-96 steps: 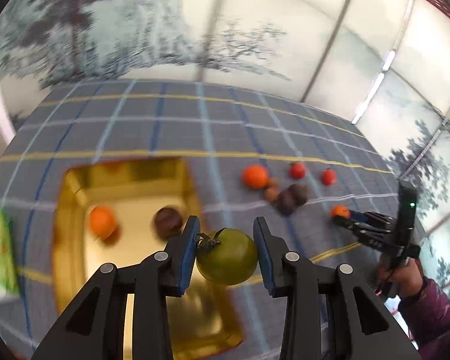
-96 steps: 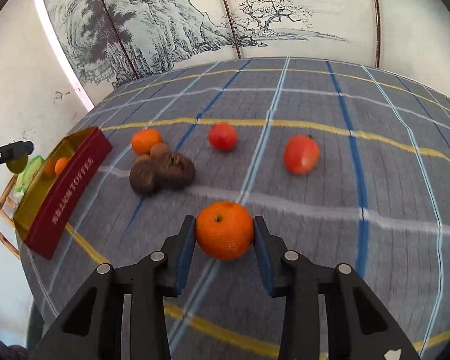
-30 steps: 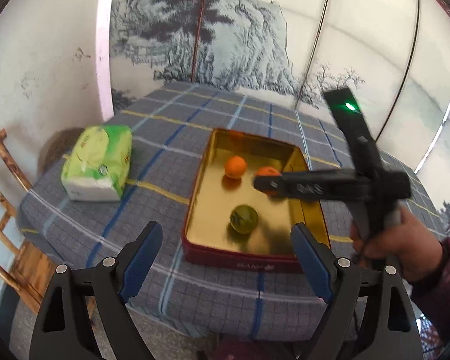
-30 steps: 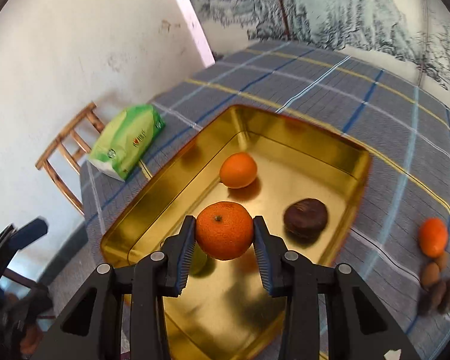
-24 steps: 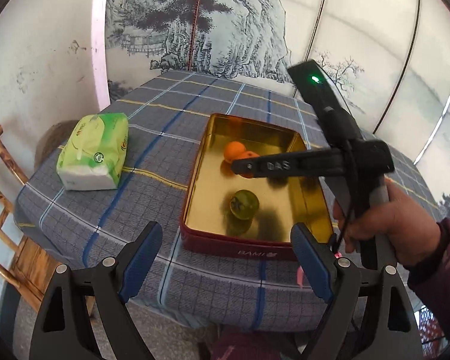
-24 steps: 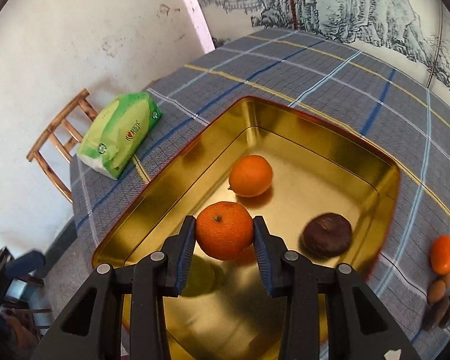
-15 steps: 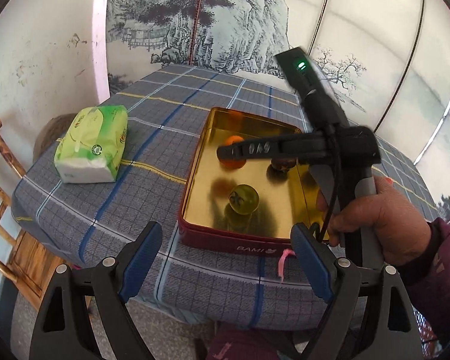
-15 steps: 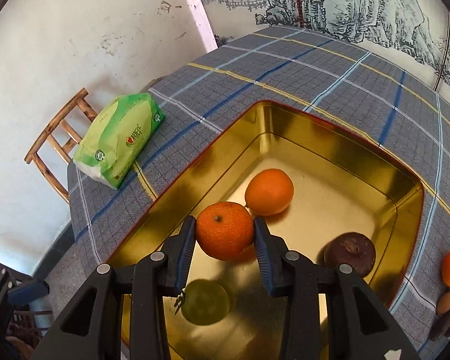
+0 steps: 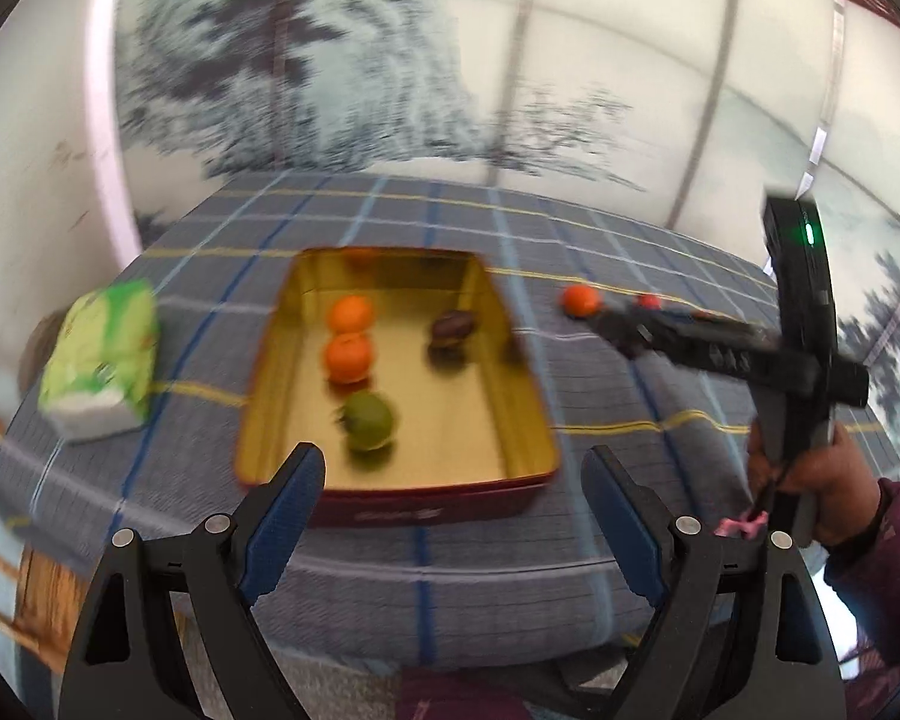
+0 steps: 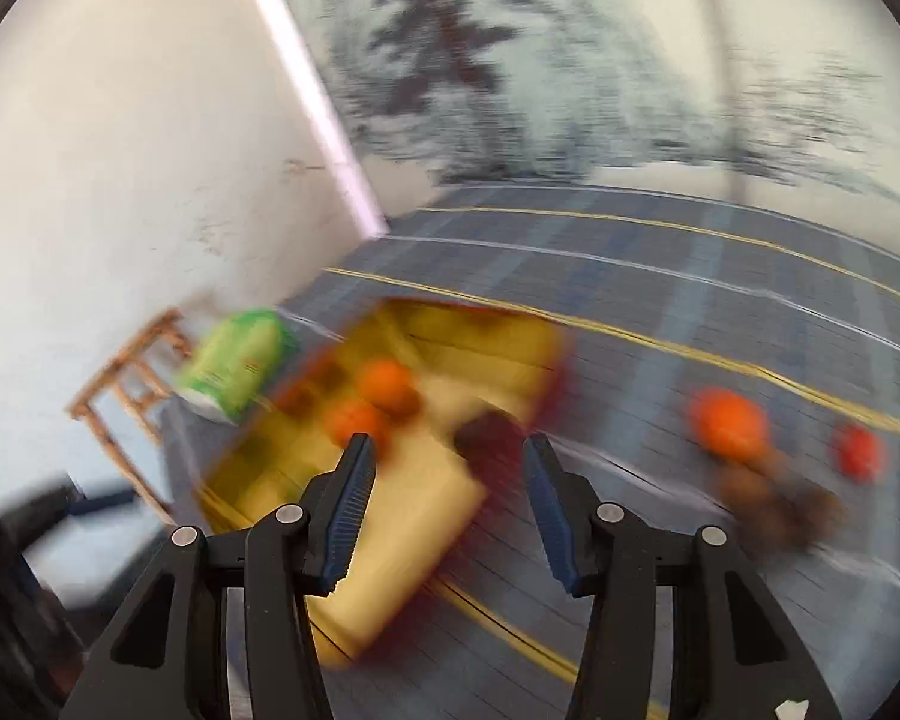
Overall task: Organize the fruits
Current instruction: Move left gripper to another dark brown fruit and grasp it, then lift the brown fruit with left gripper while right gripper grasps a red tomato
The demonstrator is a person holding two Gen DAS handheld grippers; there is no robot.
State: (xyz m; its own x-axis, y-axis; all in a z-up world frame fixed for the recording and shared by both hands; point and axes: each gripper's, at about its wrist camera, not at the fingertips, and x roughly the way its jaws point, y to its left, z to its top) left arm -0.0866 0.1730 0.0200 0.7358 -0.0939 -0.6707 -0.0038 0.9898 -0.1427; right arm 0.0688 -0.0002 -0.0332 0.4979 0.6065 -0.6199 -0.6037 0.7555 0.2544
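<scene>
Now the right claw point(image 10: 444, 504) has just been opening and holds nothing; its orange point(image 9: 348, 358) sits in the gold tin point(image 9: 528, 384) (left claw point(image 9: 453, 516) gapes empty too). Best swing smoothly toward the loose orange point(image 10: 729, 423), jaws wide

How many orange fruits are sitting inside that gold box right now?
2. Both lie by the left wall of the gold box: one orange farther back, the other orange just in front of it, with the green fruit nearer still. None seems hidden.
</scene>
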